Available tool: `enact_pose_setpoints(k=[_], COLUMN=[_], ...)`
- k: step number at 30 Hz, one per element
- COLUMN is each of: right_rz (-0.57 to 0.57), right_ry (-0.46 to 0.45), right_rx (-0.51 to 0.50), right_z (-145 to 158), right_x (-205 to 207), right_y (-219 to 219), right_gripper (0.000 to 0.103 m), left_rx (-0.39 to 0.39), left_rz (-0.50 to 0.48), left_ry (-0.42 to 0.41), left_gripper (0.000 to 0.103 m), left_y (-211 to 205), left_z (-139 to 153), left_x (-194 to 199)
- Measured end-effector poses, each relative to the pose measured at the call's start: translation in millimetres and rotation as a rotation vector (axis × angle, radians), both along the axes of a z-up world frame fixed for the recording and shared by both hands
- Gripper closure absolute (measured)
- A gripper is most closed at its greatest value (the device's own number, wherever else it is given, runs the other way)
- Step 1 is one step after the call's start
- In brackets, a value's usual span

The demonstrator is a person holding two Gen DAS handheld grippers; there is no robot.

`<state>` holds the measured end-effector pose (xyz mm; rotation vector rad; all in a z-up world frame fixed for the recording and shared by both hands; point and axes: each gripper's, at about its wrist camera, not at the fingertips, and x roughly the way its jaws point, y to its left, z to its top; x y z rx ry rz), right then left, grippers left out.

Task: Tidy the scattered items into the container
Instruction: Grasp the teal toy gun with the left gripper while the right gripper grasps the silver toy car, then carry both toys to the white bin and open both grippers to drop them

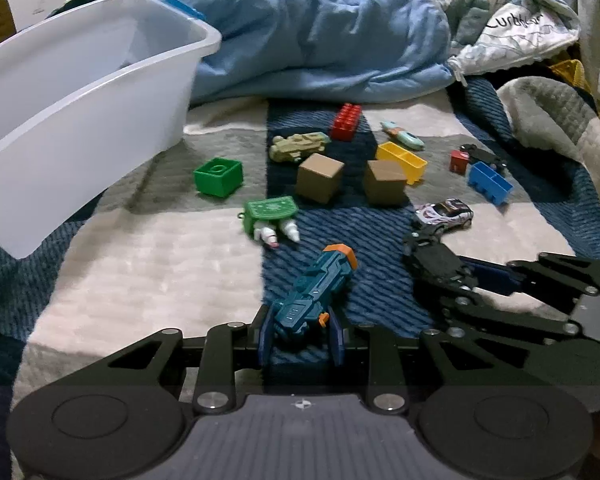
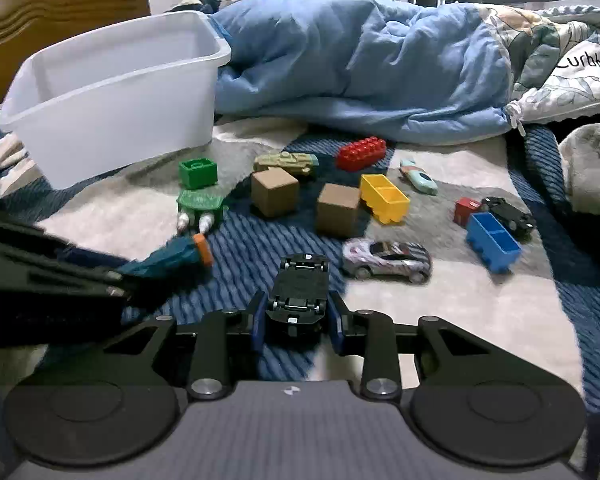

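Note:
My left gripper (image 1: 300,336) is shut on a teal toy blaster (image 1: 320,288) with an orange tip; it also shows in the right wrist view (image 2: 172,258). My right gripper (image 2: 298,322) is shut on a black toy car (image 2: 300,288), upside down; it shows in the left wrist view (image 1: 432,256). The white plastic bin (image 1: 80,92) stands at the left, also in the right wrist view (image 2: 116,88). Scattered on the blanket lie a green block (image 1: 219,177), two brown cubes (image 1: 320,178), a red brick (image 1: 346,122), a yellow brick (image 1: 402,160), a blue brick (image 1: 490,182) and a white toy car (image 1: 444,212).
A rumpled blue duvet (image 1: 320,40) lies behind the toys. A green toy with white tips (image 1: 272,218), a tan toy tank (image 1: 296,146), a small red block (image 2: 466,210) and another black car (image 2: 508,216) lie on the striped blanket (image 1: 140,272). A grey throw (image 1: 556,120) is heaped at the right.

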<state>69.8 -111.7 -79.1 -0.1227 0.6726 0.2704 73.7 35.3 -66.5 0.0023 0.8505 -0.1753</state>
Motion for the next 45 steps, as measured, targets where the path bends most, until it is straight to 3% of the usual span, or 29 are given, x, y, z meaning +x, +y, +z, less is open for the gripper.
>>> enact_pose_setpoints(k=[11, 13, 20, 33, 45], right_rz=[-0.01, -0.016, -0.022, 0.038, 0.147], right_ry=[0.003, 0.006, 0.008, -0.067, -0.159], right_rx=[-0.02, -0.015, 0.014, -0.009, 0.04], right_z=[-8.2, -9.7, 0.0, 45.4, 80.3], right_x=[8.1, 11.0, 4.1, 0.7, 25.3], right_y=[-1.0, -1.0, -5.9, 8.7, 66.3], right_gripper=[0.063, 0.066, 0.07, 0.07, 0.07], left_rx=[0.024, 0.03, -0.031, 0.0, 0.05], left_rz=[0.007, 0.002, 0.01, 0.019, 0.132], left_ry=[-0.003, -0.001, -0.005, -0.086, -0.196], left_gripper=[0.069, 0.068, 0.071, 0.071, 0.071], left_y=[-6.5, -7.7, 1.8, 17.3, 66.3], left_z=[-5.5, -6.9, -1.5, 44.6, 84.5], left_x=[11.3, 13.5, 7.7, -3.5, 13.9])
